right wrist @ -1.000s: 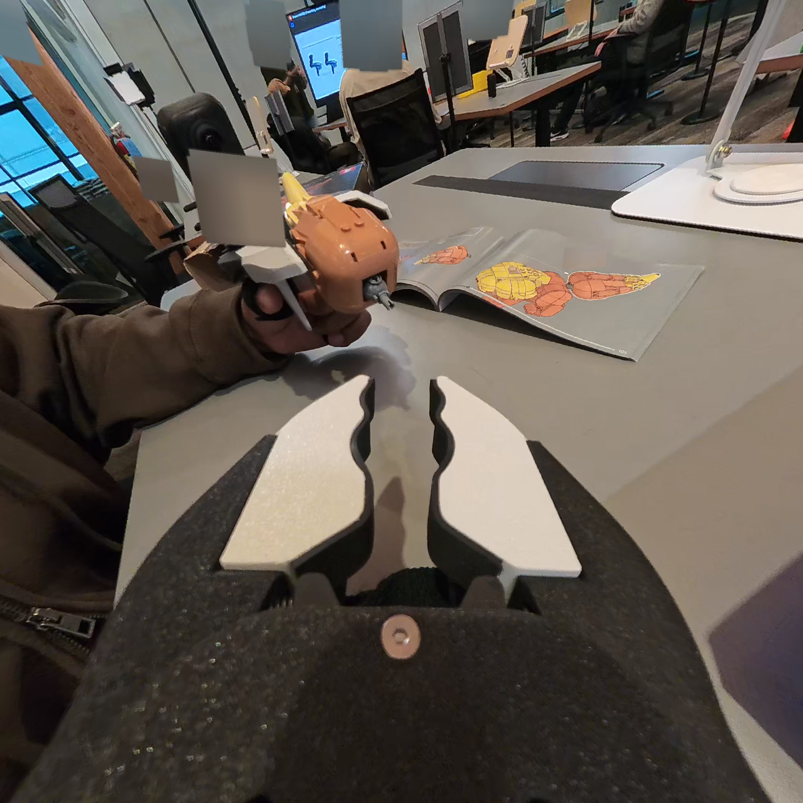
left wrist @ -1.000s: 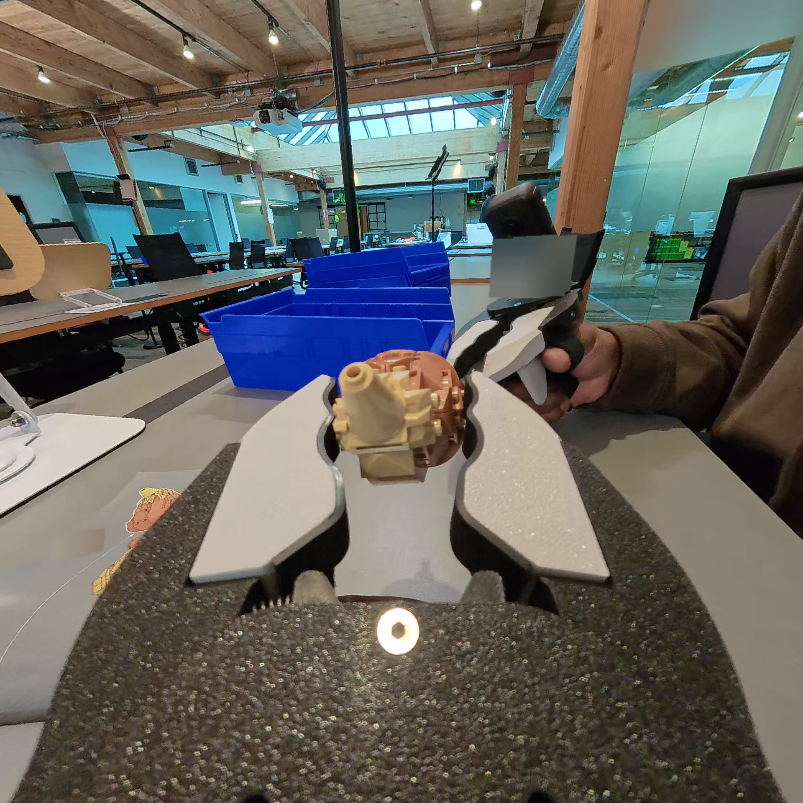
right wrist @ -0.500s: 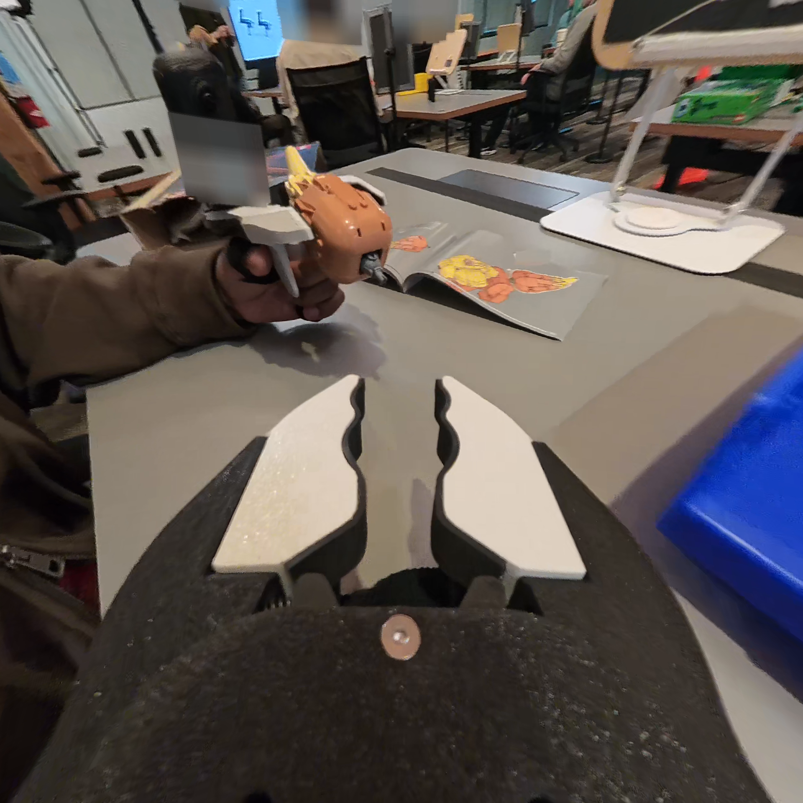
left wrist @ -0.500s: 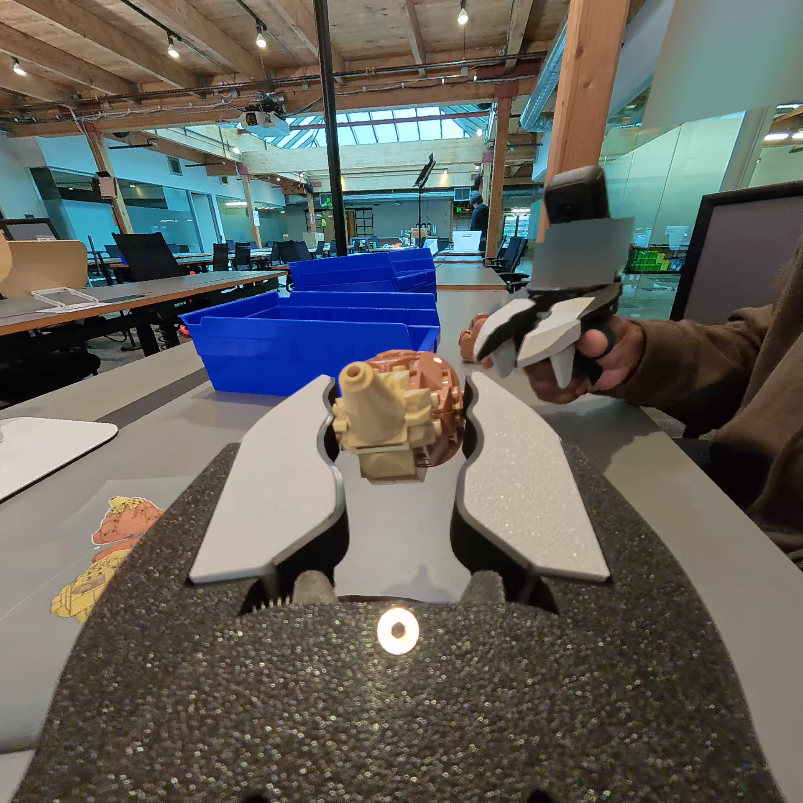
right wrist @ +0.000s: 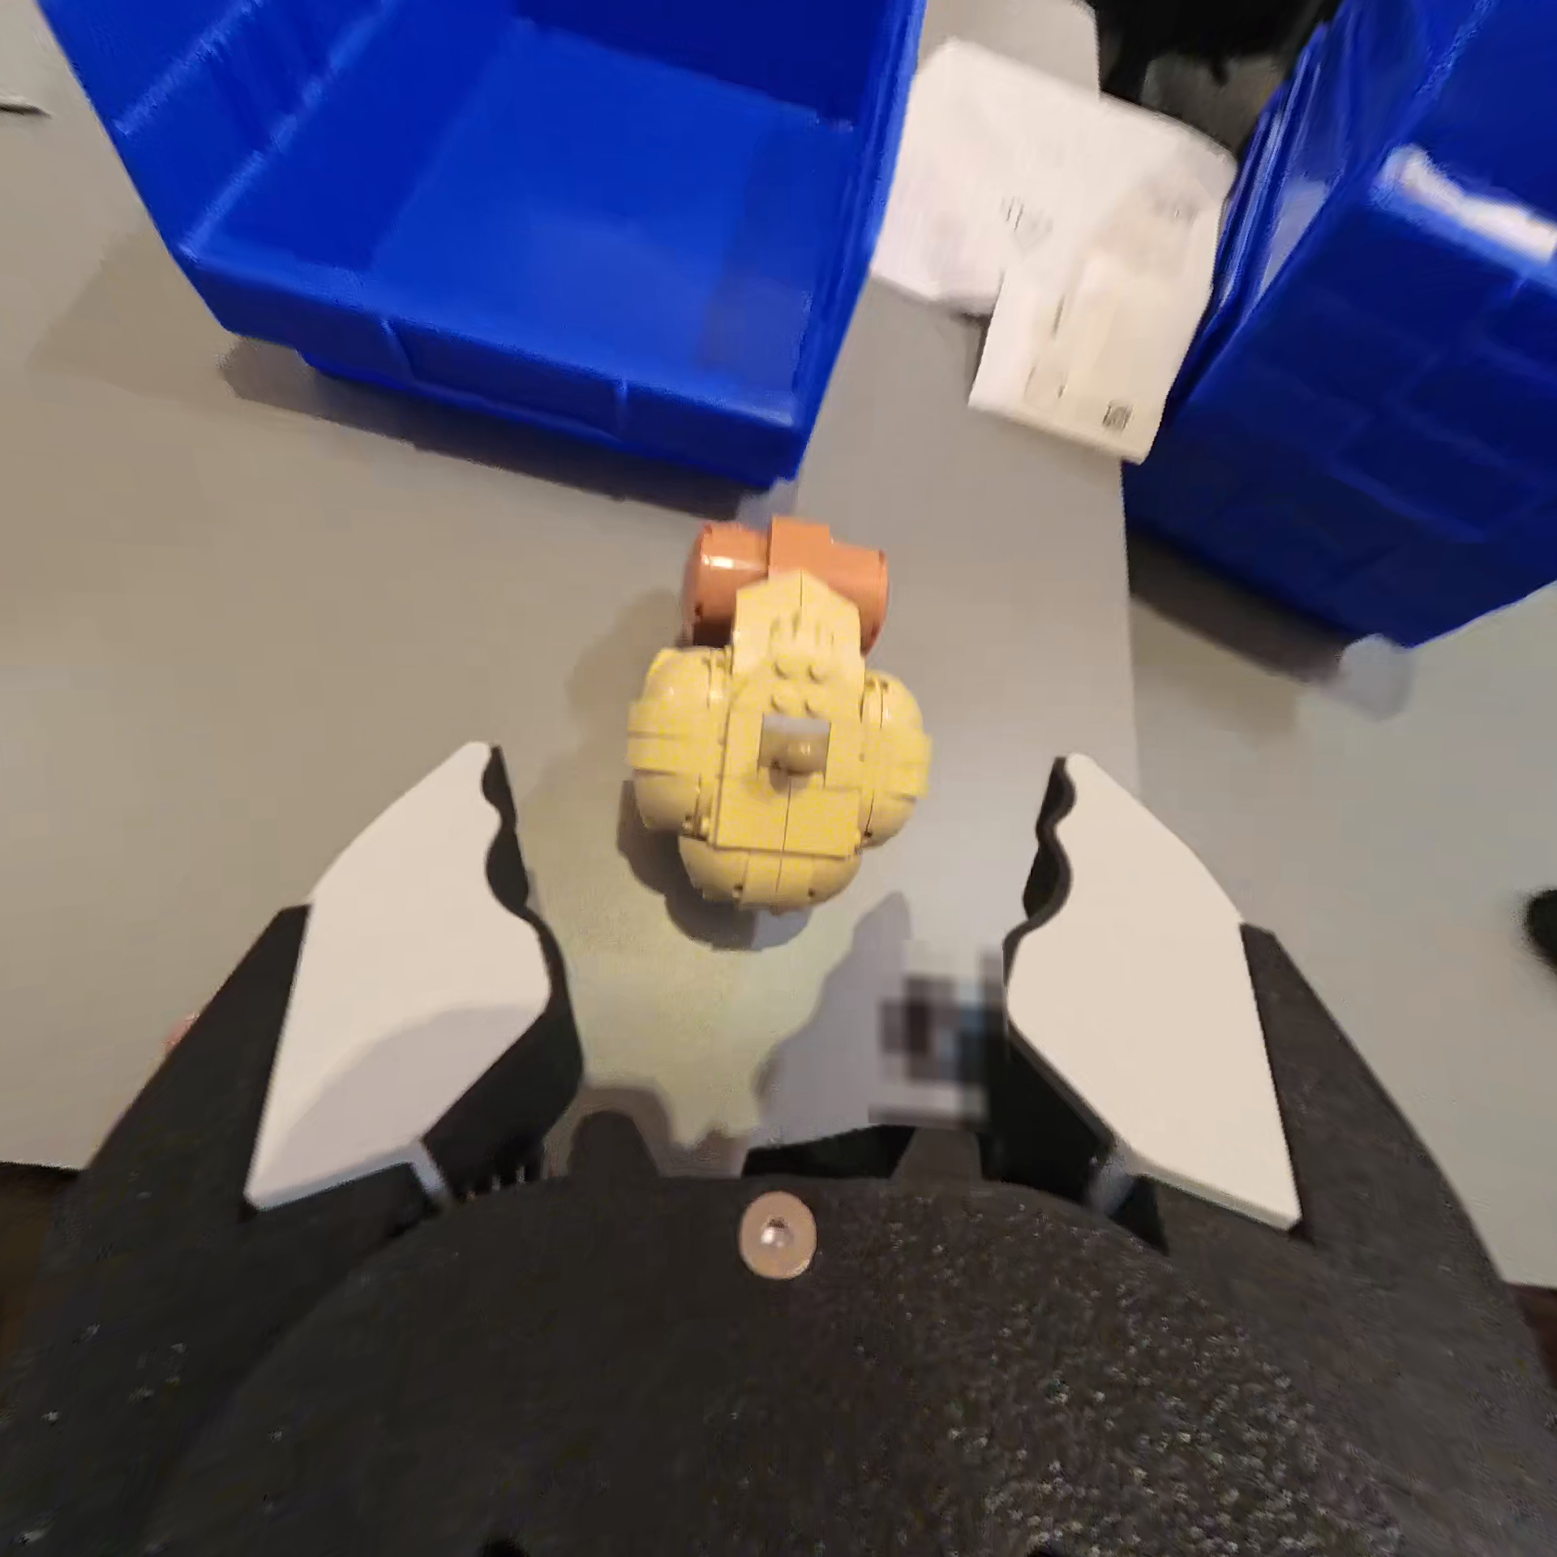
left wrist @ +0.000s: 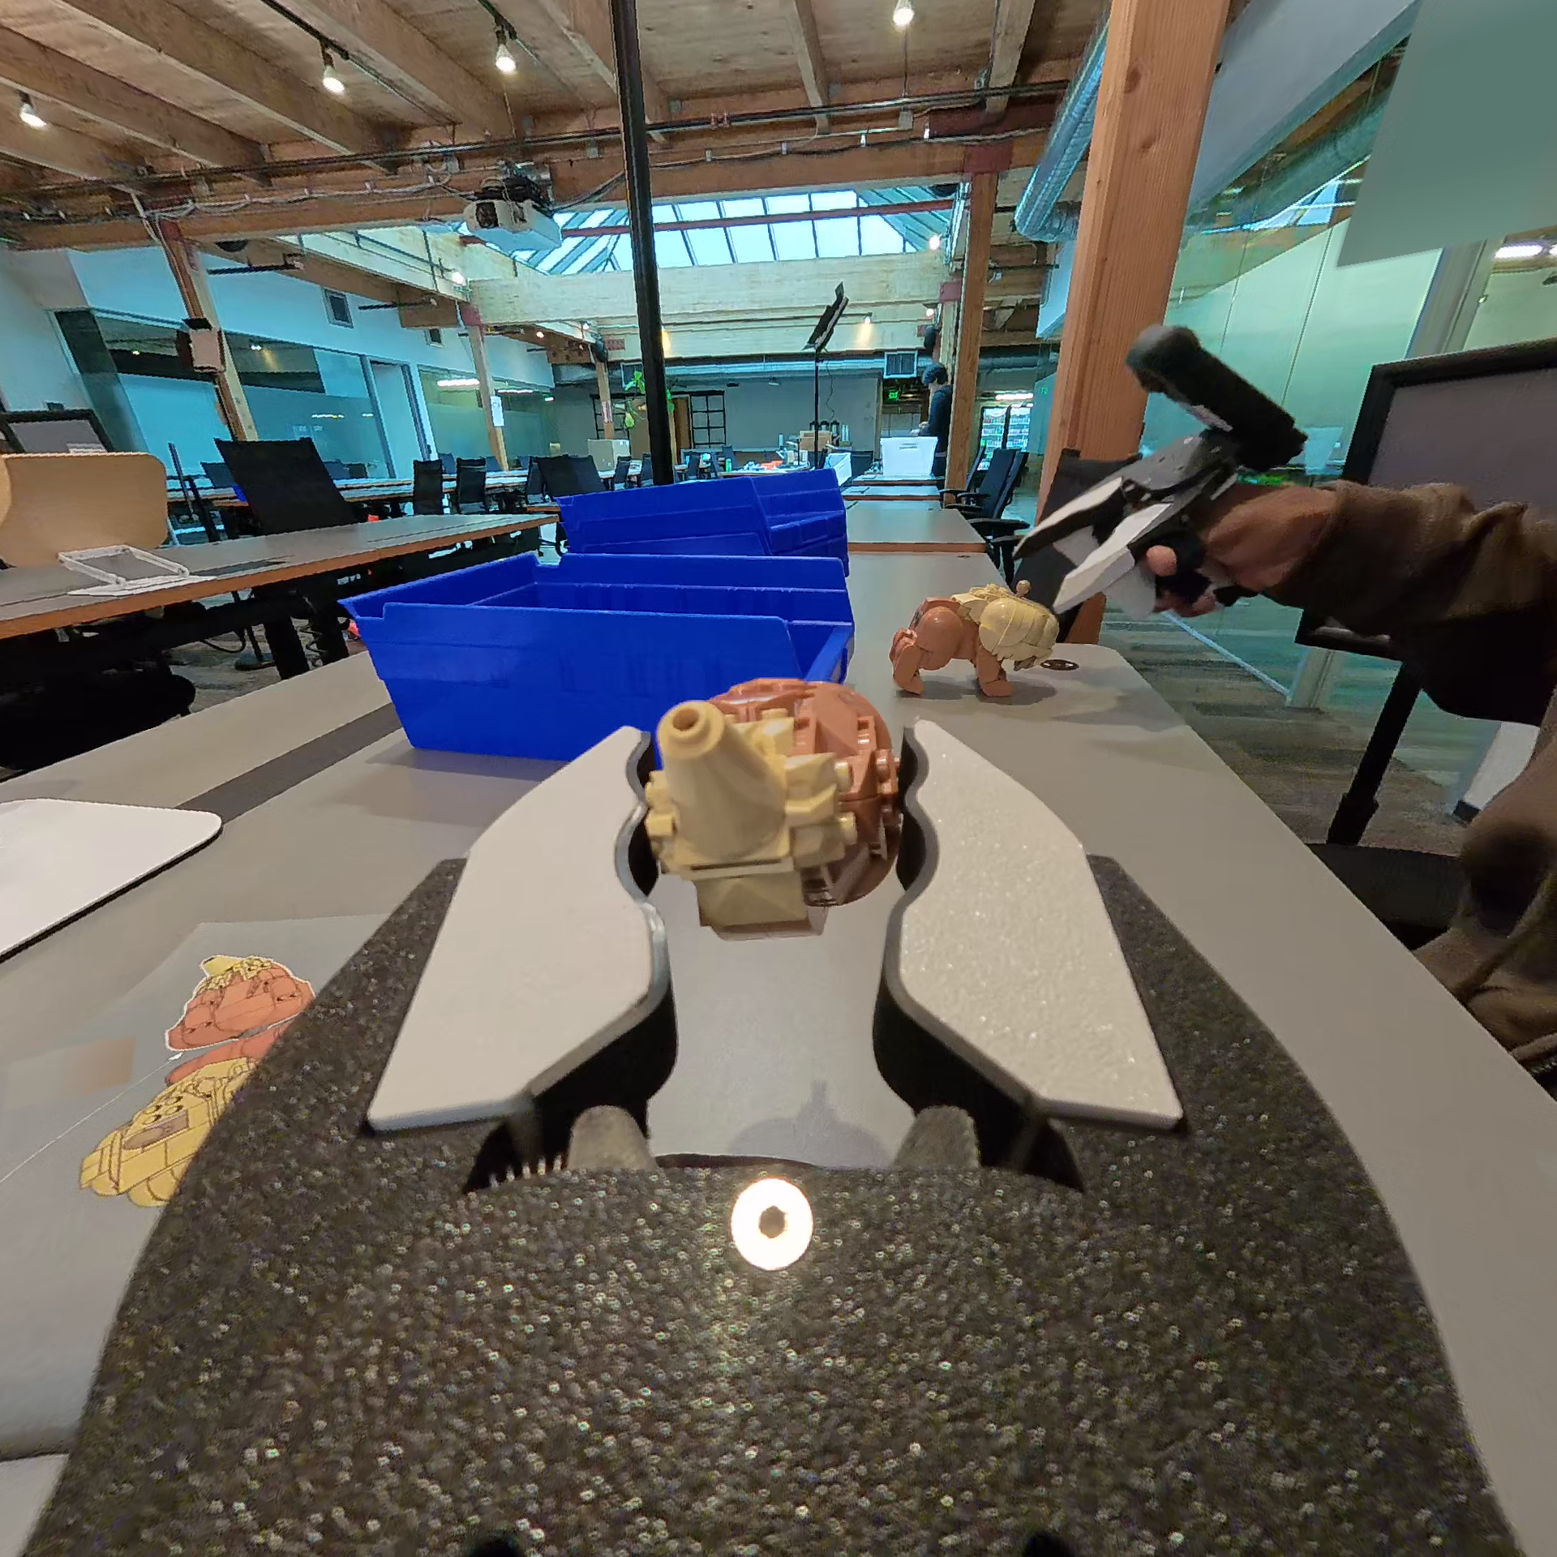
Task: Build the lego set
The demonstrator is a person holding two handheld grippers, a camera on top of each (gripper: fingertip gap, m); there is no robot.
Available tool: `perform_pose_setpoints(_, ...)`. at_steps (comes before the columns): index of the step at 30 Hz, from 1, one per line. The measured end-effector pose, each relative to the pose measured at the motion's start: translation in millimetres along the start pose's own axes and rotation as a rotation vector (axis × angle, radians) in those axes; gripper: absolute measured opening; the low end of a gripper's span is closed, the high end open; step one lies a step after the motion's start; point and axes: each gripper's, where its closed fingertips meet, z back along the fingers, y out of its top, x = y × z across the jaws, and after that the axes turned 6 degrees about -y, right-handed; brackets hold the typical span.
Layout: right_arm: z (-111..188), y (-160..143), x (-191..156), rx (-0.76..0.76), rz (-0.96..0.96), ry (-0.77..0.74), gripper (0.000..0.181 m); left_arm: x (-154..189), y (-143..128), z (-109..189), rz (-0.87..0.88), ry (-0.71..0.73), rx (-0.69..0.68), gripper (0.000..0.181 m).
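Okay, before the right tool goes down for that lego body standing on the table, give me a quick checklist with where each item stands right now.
1. Right tool open wide enough for the lego body: ok, fingers spread wider than the body.
2. Right tool lined up over the body: ok, the body sits between the fingertips, slightly ahead.
3. Body standing free on the table: ok, apart from both blue bins.
4. Left tool secure on the lego head: ok, clamped between both fingers.
5. Exact height above the body: cannot tell, the right wrist view is blurred.
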Motion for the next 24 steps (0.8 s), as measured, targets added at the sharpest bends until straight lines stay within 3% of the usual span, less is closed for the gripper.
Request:
perform_pose_setpoints(7, -28, -18, -13, -0.063, -0.09, 0.038, 0.124, -1, -4, -1, 0.01, 0.003, -0.007, 0.055)
perform_pose_setpoints(14, -57, -28, -10, -0.186, -0.046, 0.005, 0.122, 2, -2, -2, -0.001, -0.006, -0.009, 0.055)
perform_pose_setpoints(16, -60, -29, -5, -0.191, -0.027, -0.014, 0.113, 2, -2, -2, -0.003, -0.007, -0.009, 0.055)
perform_pose_setpoints(24, -62, -24, -17, -0.168, 0.096, 0.098, 0.112, 3, -1, -2, 0.002, -0.017, -0.001, 0.055)
